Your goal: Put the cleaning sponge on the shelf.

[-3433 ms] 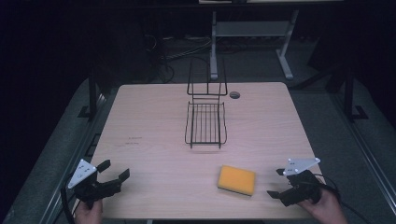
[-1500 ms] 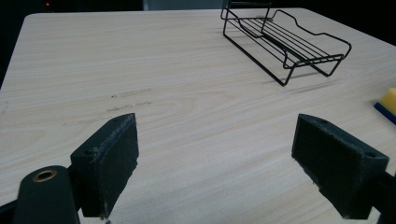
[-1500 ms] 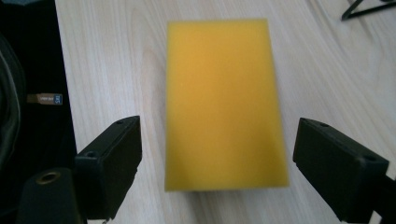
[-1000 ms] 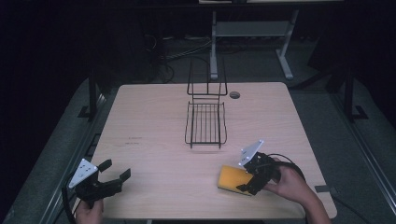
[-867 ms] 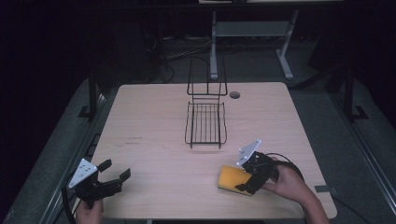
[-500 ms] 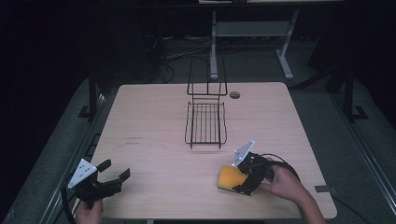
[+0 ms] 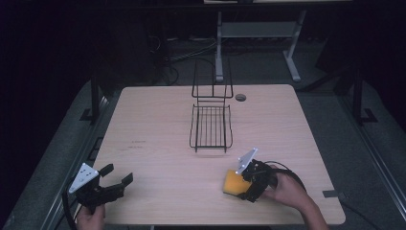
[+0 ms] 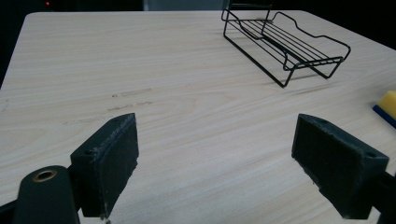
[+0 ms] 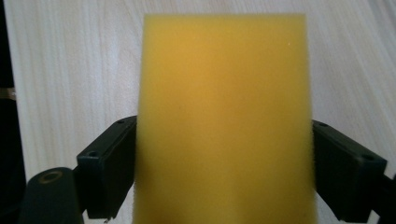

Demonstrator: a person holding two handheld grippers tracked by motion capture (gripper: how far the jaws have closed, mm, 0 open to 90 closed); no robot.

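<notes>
Pale wooden table, dark room — right gripper pinching yellow sponge between both pads; left gripper spread wide, holding nothing — wire rack well apart.

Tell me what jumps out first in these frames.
The yellow sponge stands out: it sits between the jaws of the right tool near the table's front right, both pads against its sides. Behind it, mid-table, stands a black wire rack. The left tool hangs open over the front left corner of the table.
</notes>
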